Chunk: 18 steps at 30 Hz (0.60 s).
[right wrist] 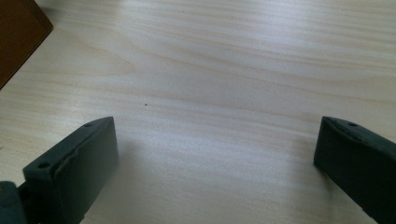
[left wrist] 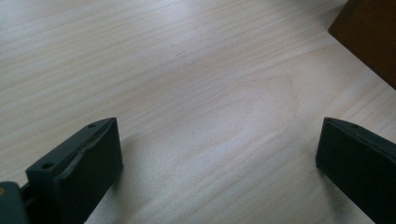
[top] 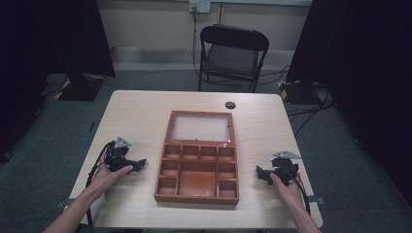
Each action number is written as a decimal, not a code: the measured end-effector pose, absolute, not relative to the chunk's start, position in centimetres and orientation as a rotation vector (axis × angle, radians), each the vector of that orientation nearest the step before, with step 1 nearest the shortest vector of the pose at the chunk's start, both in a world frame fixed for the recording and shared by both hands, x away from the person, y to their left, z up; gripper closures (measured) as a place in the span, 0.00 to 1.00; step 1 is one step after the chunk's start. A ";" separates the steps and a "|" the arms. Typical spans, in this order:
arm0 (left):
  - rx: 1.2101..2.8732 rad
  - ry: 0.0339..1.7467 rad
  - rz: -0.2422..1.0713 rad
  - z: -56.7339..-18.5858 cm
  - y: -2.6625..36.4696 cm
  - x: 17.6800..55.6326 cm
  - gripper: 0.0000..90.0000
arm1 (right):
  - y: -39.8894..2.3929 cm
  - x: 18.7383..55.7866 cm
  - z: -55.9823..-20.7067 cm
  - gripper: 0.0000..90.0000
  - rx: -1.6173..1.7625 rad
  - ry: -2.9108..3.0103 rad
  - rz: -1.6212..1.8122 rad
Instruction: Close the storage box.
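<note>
I have both grippers resting low on the wooden table (top: 136, 104), one on each side of the box. My left gripper (top: 141, 164) sits in the person's left hand (top: 108, 175), jaws spread wide with nothing between them; in the left gripper view there is bare table grain between the two black pads, and a corner of the brown box wall at the upper right. My right gripper (top: 260, 174) is in the right hand (top: 286, 187), jaws equally wide and empty (its own view shows the same pale grain, with the box corner at upper left). Between them lies the wooden compartment box (top: 197, 186), open: a tray of small cells around one larger middle cell, its glazed lid (top: 201, 127) laid back flat beyond it. Farther on, a small dark round spot (top: 230, 105) sits near the table's far edge, and behind the table stands a black folding chair (top: 232, 57).
</note>
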<state>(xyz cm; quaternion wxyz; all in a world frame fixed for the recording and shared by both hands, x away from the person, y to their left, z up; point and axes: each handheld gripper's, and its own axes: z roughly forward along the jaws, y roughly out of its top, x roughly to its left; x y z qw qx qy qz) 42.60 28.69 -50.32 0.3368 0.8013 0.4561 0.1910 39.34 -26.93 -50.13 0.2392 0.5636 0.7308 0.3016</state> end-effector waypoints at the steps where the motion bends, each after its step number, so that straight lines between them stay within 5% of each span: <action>1: 2.083 1.192 0.499 -50.3 28.7 42.6 0.00 | -27.0 39.4 -50.1 0.00 1.536 2.010 0.828; 10: 2.093 1.219 0.489 -50.1 28.4 42.7 0.01 | -27.0 39.4 -50.1 0.00 1.544 2.005 0.821; 13: 2.104 1.204 0.483 -49.8 28.5 42.6 0.13 | -27.1 39.3 -49.9 0.01 1.557 2.024 0.811; 18: 2.109 1.182 0.480 -49.3 28.7 42.6 0.18 | -27.2 39.2 -49.5 0.20 1.546 2.006 0.847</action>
